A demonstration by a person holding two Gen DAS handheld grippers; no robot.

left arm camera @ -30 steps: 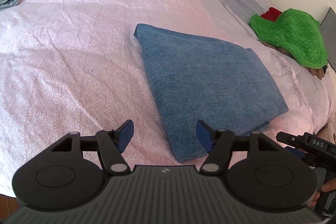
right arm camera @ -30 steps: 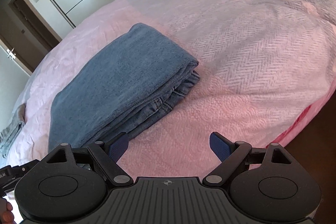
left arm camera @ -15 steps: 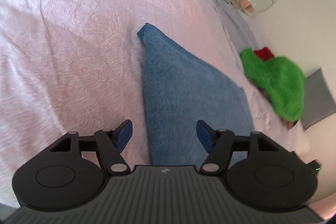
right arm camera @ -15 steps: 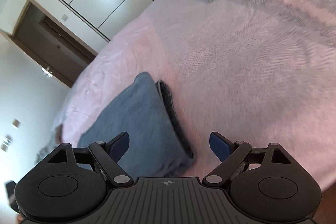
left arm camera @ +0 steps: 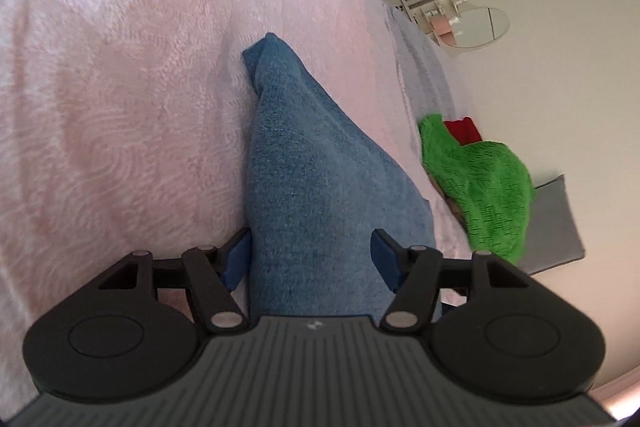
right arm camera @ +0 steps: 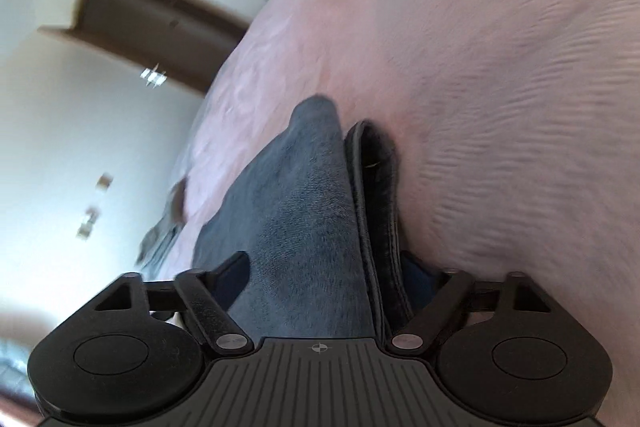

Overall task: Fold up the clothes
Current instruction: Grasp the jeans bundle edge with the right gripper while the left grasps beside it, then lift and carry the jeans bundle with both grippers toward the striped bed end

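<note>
Folded blue jeans (left arm camera: 316, 187) lie on the pink bedspread (left arm camera: 120, 107). My left gripper (left arm camera: 312, 263) is open, its two blue fingers astride the near edge of the folded jeans. In the right wrist view the jeans (right arm camera: 304, 219) run between the fingers of my right gripper (right arm camera: 328, 279), which is open, with the stacked denim layers showing on the right side. The right finger's pad is mostly hidden behind the denim.
A green knitted garment (left arm camera: 480, 183) with something red (left arm camera: 462, 129) behind it lies at the bed's far side, next to a grey cushion (left arm camera: 556, 223). White wardrobes and a round mirror (left arm camera: 476, 27) stand beyond. A dark doorway (right arm camera: 160, 27) shows in the right wrist view.
Both grippers have dropped low and moved in onto the folded jeans from opposite ends, so the denim now sits between each pair of open fingers. Both views have tilted.
</note>
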